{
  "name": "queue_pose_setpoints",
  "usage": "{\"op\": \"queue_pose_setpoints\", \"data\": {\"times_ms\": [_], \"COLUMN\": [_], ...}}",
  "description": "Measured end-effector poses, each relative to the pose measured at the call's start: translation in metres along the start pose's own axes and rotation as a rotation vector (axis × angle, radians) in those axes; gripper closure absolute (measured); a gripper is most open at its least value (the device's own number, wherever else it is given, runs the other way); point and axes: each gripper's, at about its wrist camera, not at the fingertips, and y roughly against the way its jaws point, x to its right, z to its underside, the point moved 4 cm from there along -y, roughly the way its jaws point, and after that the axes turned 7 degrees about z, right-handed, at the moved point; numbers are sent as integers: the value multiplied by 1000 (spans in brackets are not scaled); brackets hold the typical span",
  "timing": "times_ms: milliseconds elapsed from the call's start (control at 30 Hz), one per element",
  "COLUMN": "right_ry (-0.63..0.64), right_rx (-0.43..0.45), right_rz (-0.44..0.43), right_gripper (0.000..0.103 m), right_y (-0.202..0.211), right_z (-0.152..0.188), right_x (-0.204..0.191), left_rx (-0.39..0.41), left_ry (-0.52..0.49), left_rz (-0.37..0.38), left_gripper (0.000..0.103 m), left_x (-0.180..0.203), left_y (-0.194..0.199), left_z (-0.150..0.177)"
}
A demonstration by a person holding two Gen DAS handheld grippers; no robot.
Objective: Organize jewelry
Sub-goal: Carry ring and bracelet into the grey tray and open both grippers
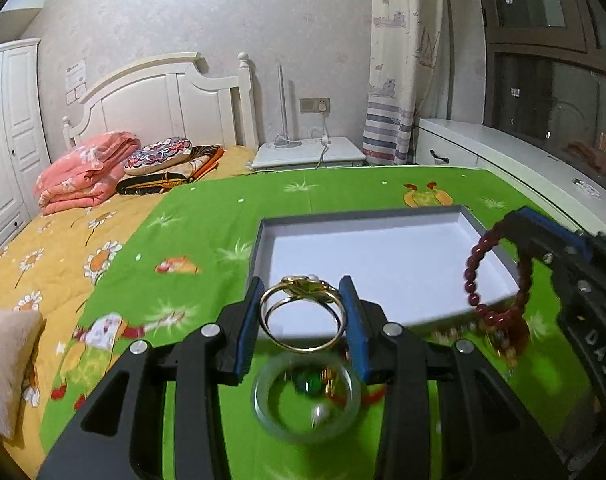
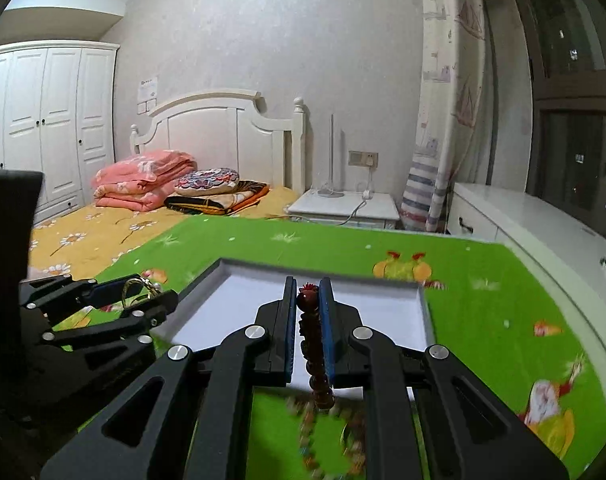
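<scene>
Left tool (image 1: 303, 312): clamped on gold bangle (image 1: 303, 316).
Right tool (image 2: 308, 332): clamped on red bead bracelet (image 2: 313, 344).
Tray (image 1: 383, 216): on green surface (image 1: 207, 220).

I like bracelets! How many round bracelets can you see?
3: a gold bangle in the left tongs, a red bead bracelet in the right tongs, and a pale green bangle on the cloth. Blurry others may hide.

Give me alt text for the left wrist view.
The left tongs grip a gold bangle above the near edge of an empty white-lined tray on a green cartoon-print cloth. At right, the right tongs hold a dark red bead bracelet; a pale green bangle lies below.
</scene>
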Motion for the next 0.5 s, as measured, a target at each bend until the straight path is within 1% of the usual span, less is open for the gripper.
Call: {"op": "queue_pose_setpoints", "data": {"times_ms": [100, 233, 400, 500], "right_ry": [22, 48, 68, 63], "right_rx": [-22, -86, -186, -225], "right_rz": [24, 60, 91, 108], "right_gripper": [89, 89, 89, 89], "right_y": [-22, -60, -102, -117], "right_z": [-10, -14, -10, -6], "right_x": [2, 5, 8, 10], "left_rx": [-26, -85, -176, -226], "left_ry": [-4, -1, 27, 51], "left_rz": [-25, -44, -67, -71], "left_gripper": [65, 65, 65, 65], "left_x": [0, 2, -5, -11], "left_y": [-24, -61, -105, -126], "left_z": [-16, -31, -41, -42]}}
